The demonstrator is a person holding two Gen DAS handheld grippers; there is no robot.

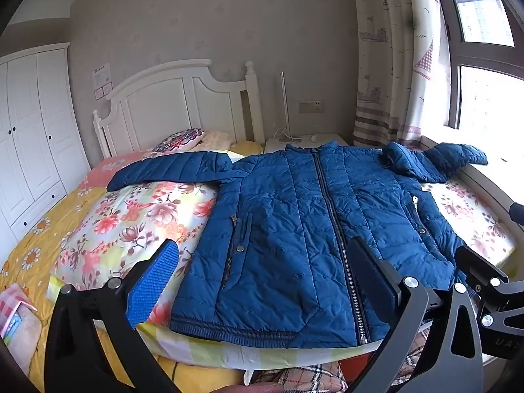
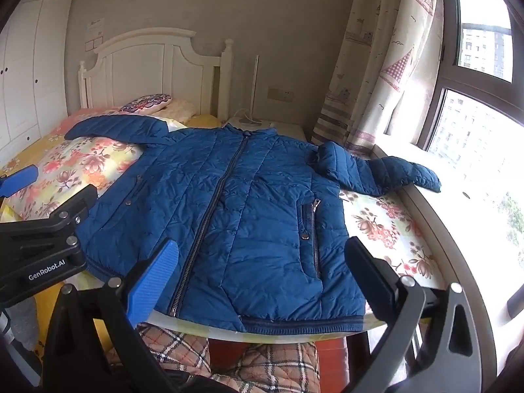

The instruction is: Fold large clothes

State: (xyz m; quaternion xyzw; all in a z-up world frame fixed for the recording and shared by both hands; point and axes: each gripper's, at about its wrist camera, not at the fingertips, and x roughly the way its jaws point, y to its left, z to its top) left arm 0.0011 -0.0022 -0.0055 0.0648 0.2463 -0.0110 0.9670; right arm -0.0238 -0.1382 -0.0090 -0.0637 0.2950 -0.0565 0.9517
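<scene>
Lying front-up, zipped, on a floral quilt [image 1: 131,219] atop the bed [image 1: 39,245]: blue jacket [image 1: 294,222], hem toward the near edge, one sleeve out across the quilt, the other bent onto the sill [image 2: 458,203]. Behind: white headboard [image 1: 170,98], pillow [image 1: 180,139], nightstand [image 2: 285,129] with lamp [image 2: 252,91], wardrobe [image 1: 29,131] at far left, curtain [image 2: 376,65] beside window [image 2: 475,131]. Left gripper [image 1: 271,278] and right gripper [image 2: 262,278] both spread wide, grasping nothing, hovering over the hem.
</scene>
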